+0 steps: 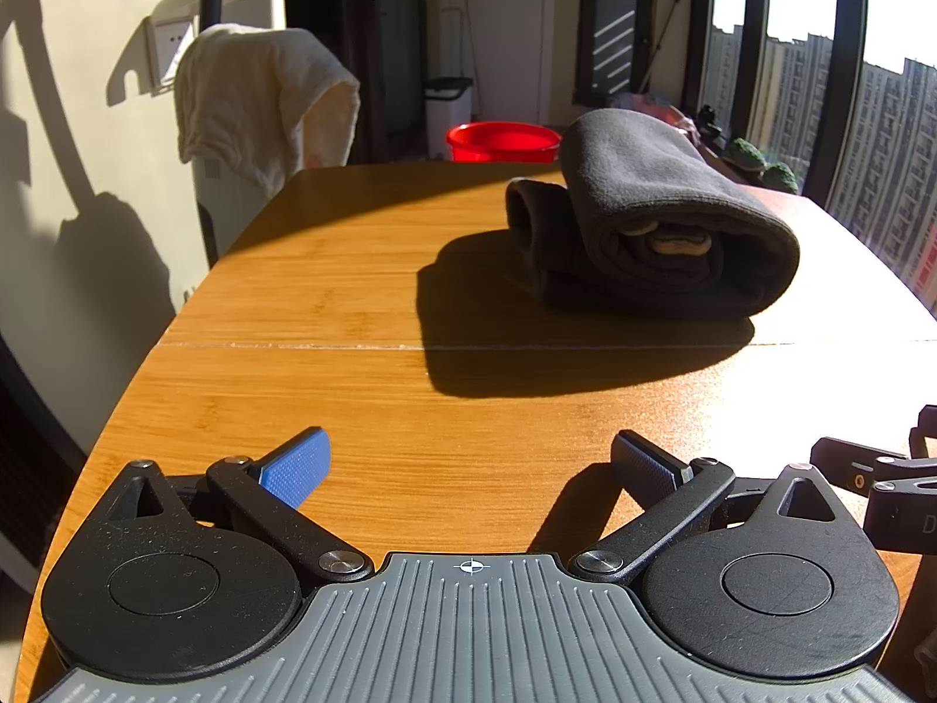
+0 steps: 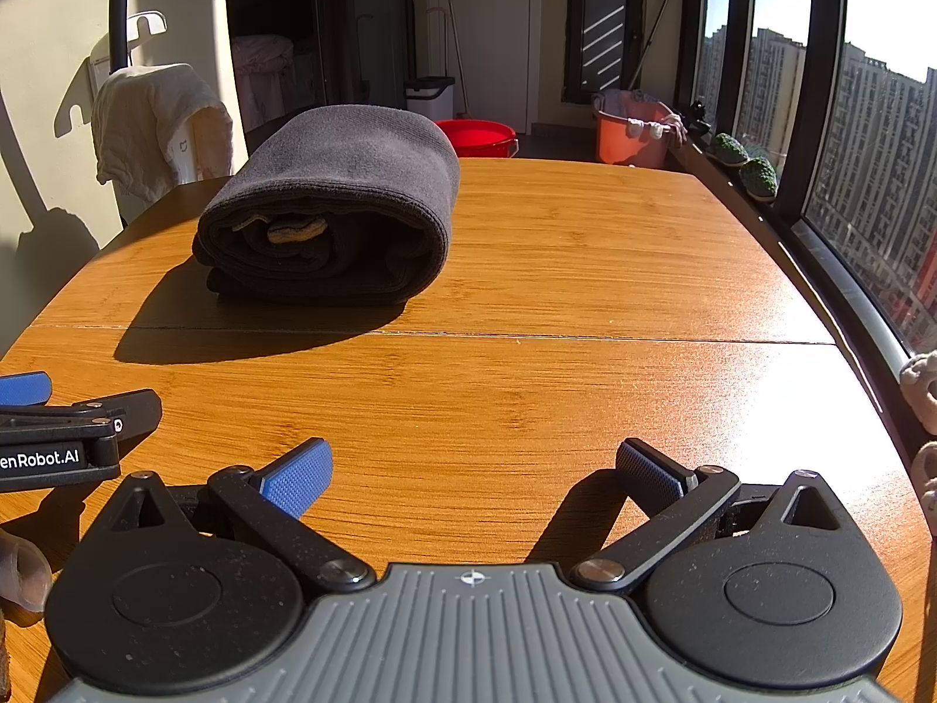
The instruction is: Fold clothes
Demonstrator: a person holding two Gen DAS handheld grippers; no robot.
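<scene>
1. While sun rakes across the wooden counter (image 1: 363, 269), the left hand-held gripper (image 1: 471, 471) sits low at 6 o'clock in its own view, blue-padded fingers (image 1: 296, 468) spread wide with only bare wood between them.
2. Its neighbour, the right hand-held gripper (image 2: 474, 477), is likewise spread wide and grasps nothing; its dark pad (image 2: 647, 471) casts a shadow on the wood.
3. Each tool shows in the other's view: part of the right one at 3 o'clock in the left wrist view, the left one at 9 o'clock in the right wrist view.
4. A dark folded garment (image 1: 656, 222) lies on the counter well apart from both tools, toward 1 o'clock in the left wrist view and toward 11 o'clock (image 2: 334, 205) in the right wrist view.
5. Its rolled open end faces the cameras, with a pale striped bit of fabric tucked inside the layers.
6. Beyond the far edge of the counter stands a red basin (image 2: 477, 137), at 12 o'clock.
7. An orange bucket (image 2: 629, 137) stands toward 1 o'clock, by the window.
8. A cream towel (image 1: 257, 99) hangs at 10 o'clock by the wall.
</scene>
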